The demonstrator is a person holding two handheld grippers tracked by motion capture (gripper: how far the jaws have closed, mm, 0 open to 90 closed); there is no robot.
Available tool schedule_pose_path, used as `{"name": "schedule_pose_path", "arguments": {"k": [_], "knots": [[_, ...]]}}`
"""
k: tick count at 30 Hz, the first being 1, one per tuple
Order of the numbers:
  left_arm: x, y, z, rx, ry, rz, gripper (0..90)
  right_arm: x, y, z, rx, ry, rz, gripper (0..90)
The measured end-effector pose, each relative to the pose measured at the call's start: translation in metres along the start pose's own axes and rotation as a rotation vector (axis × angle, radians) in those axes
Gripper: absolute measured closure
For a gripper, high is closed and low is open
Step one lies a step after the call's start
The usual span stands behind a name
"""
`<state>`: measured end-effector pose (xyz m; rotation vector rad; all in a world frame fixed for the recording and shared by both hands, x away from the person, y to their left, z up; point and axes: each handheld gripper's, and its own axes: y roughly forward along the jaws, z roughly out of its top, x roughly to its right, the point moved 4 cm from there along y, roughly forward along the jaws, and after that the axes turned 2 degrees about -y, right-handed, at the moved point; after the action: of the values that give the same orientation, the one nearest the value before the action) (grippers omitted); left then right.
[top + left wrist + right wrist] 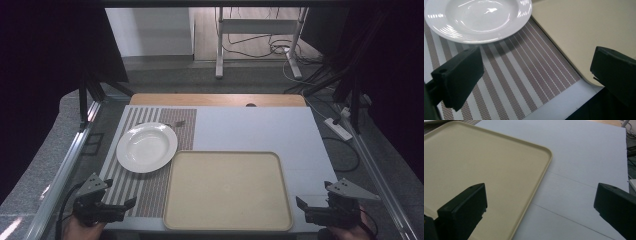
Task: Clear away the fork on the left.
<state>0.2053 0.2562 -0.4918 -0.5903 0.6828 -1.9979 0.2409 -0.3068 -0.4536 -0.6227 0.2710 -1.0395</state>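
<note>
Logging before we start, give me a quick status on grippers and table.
Left gripper open, right gripper open, both holding nothing at the near edge. White plate on the striped mat, tray bare beside it. Nothing between the jaws.

White plate (147, 147) upright on striped placemat (150, 187), just beside empty beige tray (227, 222)

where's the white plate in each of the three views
High view: the white plate sits left of centre on the striped placemat, its rim by the beige tray's far left corner.
Left gripper view: plate at top left, beyond the open jaws.
Right gripper view: a white sliver at the top left edge may be the plate; I cannot tell.
Shared landmark: the beige tray.
</note>
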Motion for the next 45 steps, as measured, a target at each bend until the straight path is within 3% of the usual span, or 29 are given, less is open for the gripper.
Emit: {"name": "schedule_pose_path", "arguments": {"k": [7,12,21,29,32,35,41,45], "knots": [[-0.004,0.0,0.0,0.002,-0.037,-0.014,0.2,-0.002,0.0,0.0,-0.006,-0.015,-0.002,0.0],[-0.003,0.001,0.0,-0.004,-0.031,-0.012,0.6,-0.002,0.0,0.0,-0.005,-0.016,-0.003,0.0],[-0.005,0.001,0.0,-0.008,-0.056,-0.015,0.5,-0.003,0.001,0.0,-0.011,-0.027,-0.002,0.0],[-0.003,0.003,0.002,-0.034,-0.033,0.005,0.0,-0.003,0.002,0.0,-0.017,-0.034,-0.003,0.0],[-0.003,0.003,0.005,-0.019,-0.037,0.003,0.0,-0.003,0.002,0.0,-0.018,-0.036,-0.003,0.0],[-0.003,0.003,0.008,-0.009,-0.026,0.005,0.0,-0.004,0.003,0.0,-0.021,-0.042,-0.003,0.0],[-0.001,0.013,0.011,-0.036,0.011,-0.007,0.0,-0.004,0.003,0.0,-0.025,-0.047,-0.004,0.0],[-0.002,0.016,0.013,-0.04,-0.004,-0.013,0.0,-0.005,0.003,0.0,-0.027,-0.05,-0.004,0.0]]}}
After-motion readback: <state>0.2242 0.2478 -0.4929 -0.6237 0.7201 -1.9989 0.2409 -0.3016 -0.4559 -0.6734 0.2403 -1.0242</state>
